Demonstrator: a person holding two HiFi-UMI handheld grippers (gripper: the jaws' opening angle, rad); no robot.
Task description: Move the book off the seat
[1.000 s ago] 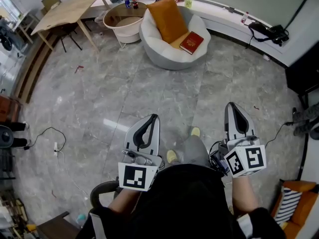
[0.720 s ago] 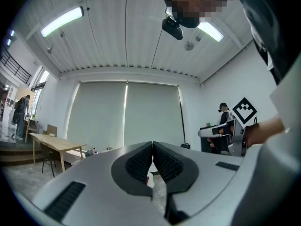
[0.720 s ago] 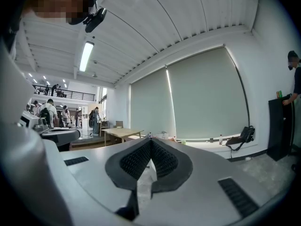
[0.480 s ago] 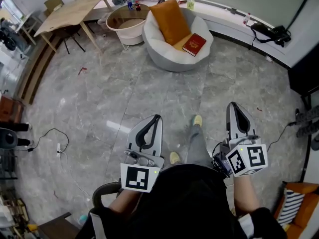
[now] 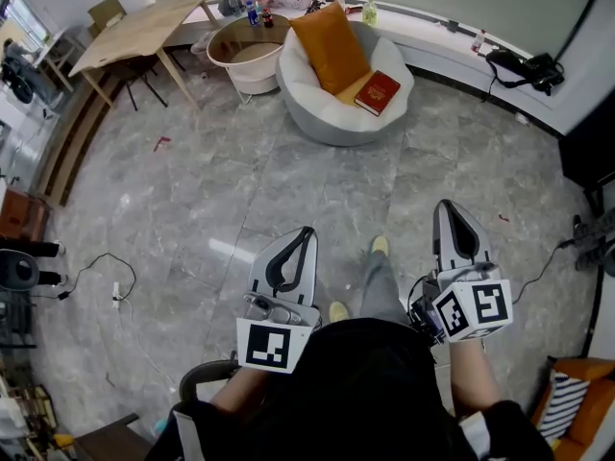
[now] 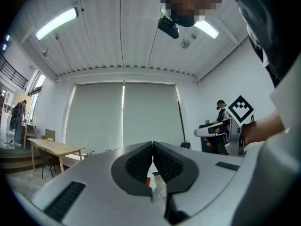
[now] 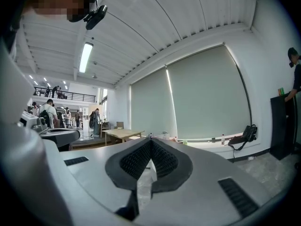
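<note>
My left gripper [image 5: 306,230] has its two jaws pressed together tip to tip, with nothing between the dark ribbed pads. My right gripper [image 5: 448,203] is the same: jaws closed on each other, empty. Both point toward the round pale grey bucket armchair [image 5: 322,128], which stands well apart from them across the grey marbled stone floor [image 5: 192,190].

The red hardback book [image 5: 378,92] lies flat on that armchair's seat, on its right side near the front rim. The square orange cushion [image 5: 332,44] leans against the armchair's back, and the book lies just beside its lower edge.

In the head view, a round white tub-shaped side table with a brown top [image 5: 248,54] stands just beside the armchair on its left. Further left of the armchair is a long pale wooden table [image 5: 144,29]. A low white ledge [image 5: 432,54] runs behind the armchair, and a black bag [image 5: 524,65] lies on it well to the armchair's right.
</note>
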